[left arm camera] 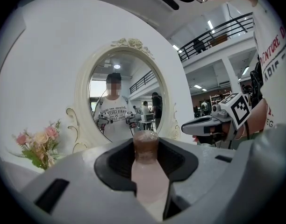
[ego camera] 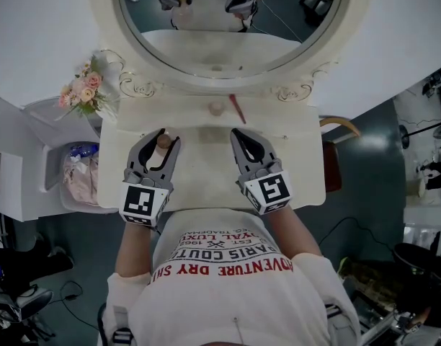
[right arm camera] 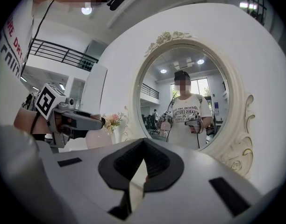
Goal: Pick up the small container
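Note:
The small container [ego camera: 163,142] is a pale pink bottle with a brown cap [left arm camera: 145,143]. It stands upright between the jaws of my left gripper [ego camera: 168,138], which is shut on it over the left part of the white vanity table [ego camera: 206,182]. In the left gripper view the bottle [left arm camera: 146,176] fills the gap between the dark pads. I cannot tell whether it touches the tabletop. My right gripper [ego camera: 237,132] hovers over the table's right half with its jaws together and nothing in them [right arm camera: 143,146]. It also shows from the side in the left gripper view [left arm camera: 203,124].
A large oval mirror [ego camera: 228,20] in an ornate cream frame rises at the table's back. A small round beige item [ego camera: 217,109] and a red stick [ego camera: 237,109] lie near the mirror's base. Pink flowers [ego camera: 83,92] stand at the back left, and a bin [ego camera: 80,175] sits left of the table.

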`<state>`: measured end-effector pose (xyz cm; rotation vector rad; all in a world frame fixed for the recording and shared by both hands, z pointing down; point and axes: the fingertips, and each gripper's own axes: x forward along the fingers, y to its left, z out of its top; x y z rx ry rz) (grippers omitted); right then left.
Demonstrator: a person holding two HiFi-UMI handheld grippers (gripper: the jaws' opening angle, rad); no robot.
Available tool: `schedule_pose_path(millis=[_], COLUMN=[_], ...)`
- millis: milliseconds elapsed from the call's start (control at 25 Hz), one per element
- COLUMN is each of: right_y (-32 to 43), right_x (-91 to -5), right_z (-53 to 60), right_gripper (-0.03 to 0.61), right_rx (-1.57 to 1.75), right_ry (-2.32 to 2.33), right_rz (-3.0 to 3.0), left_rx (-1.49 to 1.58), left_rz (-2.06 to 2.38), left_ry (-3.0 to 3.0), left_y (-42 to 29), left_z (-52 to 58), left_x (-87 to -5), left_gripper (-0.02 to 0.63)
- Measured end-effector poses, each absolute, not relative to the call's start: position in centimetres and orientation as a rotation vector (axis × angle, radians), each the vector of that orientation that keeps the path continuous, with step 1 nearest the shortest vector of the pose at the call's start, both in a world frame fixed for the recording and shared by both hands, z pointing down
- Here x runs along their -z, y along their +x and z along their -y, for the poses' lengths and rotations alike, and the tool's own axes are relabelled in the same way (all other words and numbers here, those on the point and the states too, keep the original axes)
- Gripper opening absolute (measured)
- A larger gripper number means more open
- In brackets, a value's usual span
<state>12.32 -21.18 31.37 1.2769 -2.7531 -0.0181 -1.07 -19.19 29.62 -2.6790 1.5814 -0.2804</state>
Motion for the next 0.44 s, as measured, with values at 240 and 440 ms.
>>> schedule_pose_path(millis=[240, 440], right_y=[12.31, 12.35], right_x=[-31.33, -31.49], right_z=[21.13, 21.16], right_gripper=[-0.003, -0.003], right_rx=[0.024, 0.026], right_ry=[1.275, 1.275], right_rz=[2.754, 2.739], left_rx=[0.277, 0.283], left_rz=[-1.572, -1.558], left_ry=[-2.691, -2.699], left_y=[-0.77, -0.54], left_z=[19.33, 19.44], left_x=[-29.66, -29.78], left_gripper=[0.144, 0.144])
